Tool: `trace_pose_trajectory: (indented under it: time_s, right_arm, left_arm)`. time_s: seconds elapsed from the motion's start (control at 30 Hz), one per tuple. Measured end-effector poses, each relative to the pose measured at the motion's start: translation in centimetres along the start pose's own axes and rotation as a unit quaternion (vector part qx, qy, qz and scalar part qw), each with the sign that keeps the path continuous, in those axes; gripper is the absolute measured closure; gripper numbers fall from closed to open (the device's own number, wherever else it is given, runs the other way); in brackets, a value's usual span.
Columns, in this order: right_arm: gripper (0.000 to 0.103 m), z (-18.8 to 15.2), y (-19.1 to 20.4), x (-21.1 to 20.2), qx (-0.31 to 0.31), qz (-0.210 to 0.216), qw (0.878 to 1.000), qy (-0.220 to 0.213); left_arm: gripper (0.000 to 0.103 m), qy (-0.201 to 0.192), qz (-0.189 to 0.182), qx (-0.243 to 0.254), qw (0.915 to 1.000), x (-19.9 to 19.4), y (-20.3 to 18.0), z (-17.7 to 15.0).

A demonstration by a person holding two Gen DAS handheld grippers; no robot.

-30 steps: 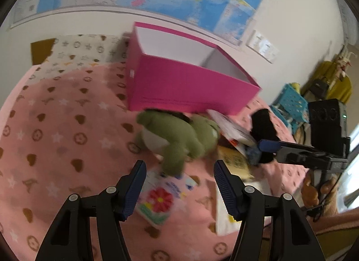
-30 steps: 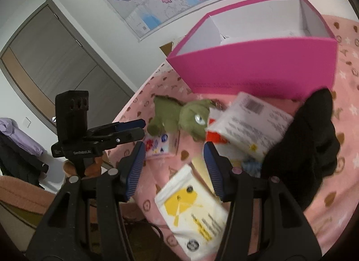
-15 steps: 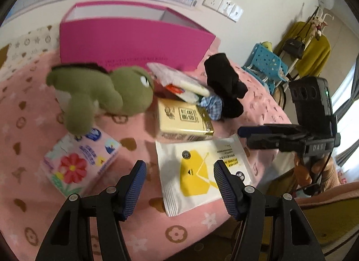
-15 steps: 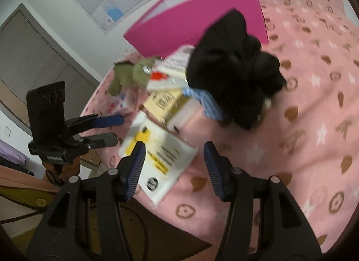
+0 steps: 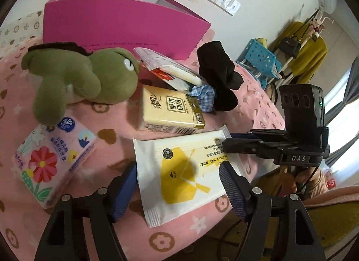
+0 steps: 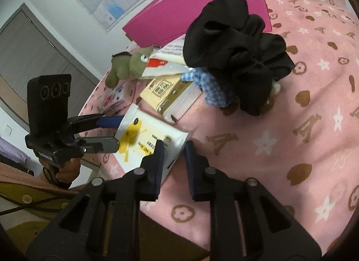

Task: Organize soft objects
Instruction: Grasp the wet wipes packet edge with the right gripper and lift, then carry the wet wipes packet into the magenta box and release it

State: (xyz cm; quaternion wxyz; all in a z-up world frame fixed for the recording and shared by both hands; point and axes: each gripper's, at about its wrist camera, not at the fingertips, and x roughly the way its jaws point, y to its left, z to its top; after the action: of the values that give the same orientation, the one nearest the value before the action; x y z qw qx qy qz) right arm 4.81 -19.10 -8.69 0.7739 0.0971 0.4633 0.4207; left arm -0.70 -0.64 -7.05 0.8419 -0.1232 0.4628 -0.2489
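A white and yellow wet wipes pack [image 5: 184, 175] lies on the pink blanket near its front edge. My left gripper [image 5: 178, 184] is open, its fingers on either side of the pack. My right gripper [image 6: 174, 155] is shut on the pack's corner [image 6: 177, 142]; it shows in the left wrist view [image 5: 237, 142] too. Behind lie a yellow tissue pack [image 5: 170, 110], a green plush turtle [image 5: 83, 76], a flowered tissue pack [image 5: 49, 160], a black cloth [image 5: 219, 76], a blue checked cloth [image 5: 204, 97] and a white packet [image 5: 170, 72].
An open pink box [image 5: 121, 27] stands at the back against the wall. The blanket's front edge [image 5: 202, 234] drops off just under my grippers. A blue plastic stool [image 5: 262, 61] and a clothes rack [image 5: 307, 45] stand to the right.
Both grippers swung down from the box and turtle to the wet wipes pack. The right gripper closed from open onto the pack's corner. The left gripper came over the pack, still open.
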Motion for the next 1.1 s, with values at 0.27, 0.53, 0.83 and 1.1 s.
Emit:
trace_pose_trajectory:
  time_s: [0.27, 0.53, 0.83, 1.1]
  right_arm:
    - [0.09, 1.0, 0.4, -1.4, -0.011, 0.008, 0.999, -0.032]
    - [0.091, 2.2, 1.6, -2.4, -0.027, 0.021, 0.998, -0.056]
    - [0.092, 3.8, 2.7, -3.1, -0.045, 0.043, 0.995, -0.084]
    - [0.092, 7.4, 4.4, -4.9, -0.088, 0.051, 0.988, -0.119]
  left_arm:
    - [0.037, -0.028, 0.0, 0.011, 0.9996, -1.0, -0.5, -0.1]
    - [0.067, -0.042, -0.002, -0.024, 0.9988, -1.6, 1.3, -0.1]
    - [0.076, -0.073, 0.005, -0.035, 0.9968, -3.1, 1.6, 0.3]
    - [0.076, -0.119, 0.004, -0.021, 0.9926, -6.0, 1.2, 2.8]
